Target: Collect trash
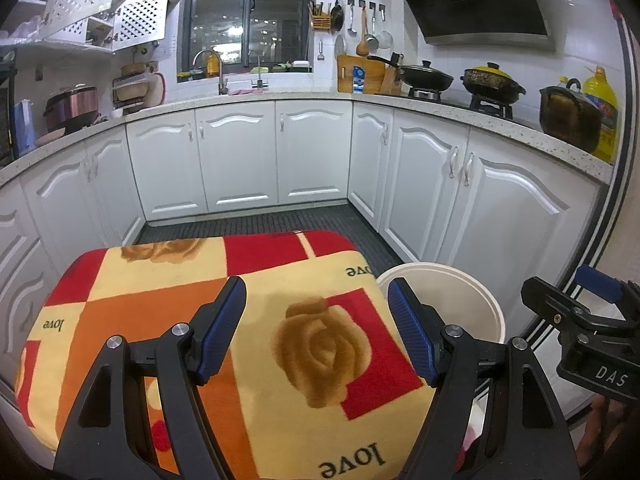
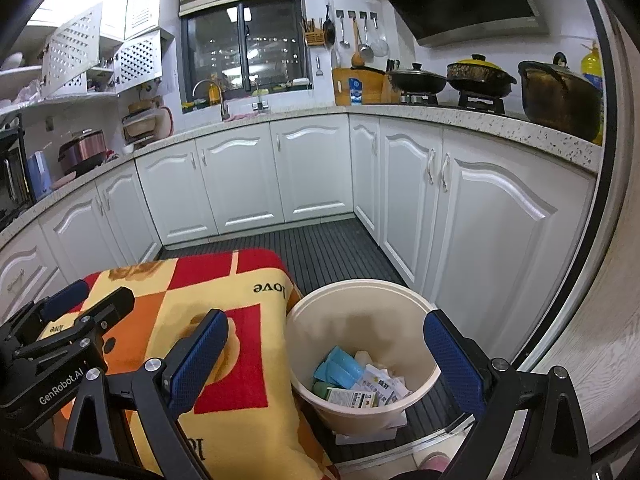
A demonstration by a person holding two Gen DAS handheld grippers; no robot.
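Note:
A cream round bin stands on the dark floor to the right of a table covered by a red, orange and yellow blanket. Inside it lie several pieces of trash: blue packets, a green carton, white papers. My right gripper is open and empty, held above the bin's near side. My left gripper is open and empty above the blanket, with the bin's rim just to its right. The left gripper also shows at the left edge of the right wrist view.
White kitchen cabinets run around the back and right, under a speckled counter with pots on a stove. A dark slatted floor mat lies between table and cabinets. A white paper lies under the bin's front.

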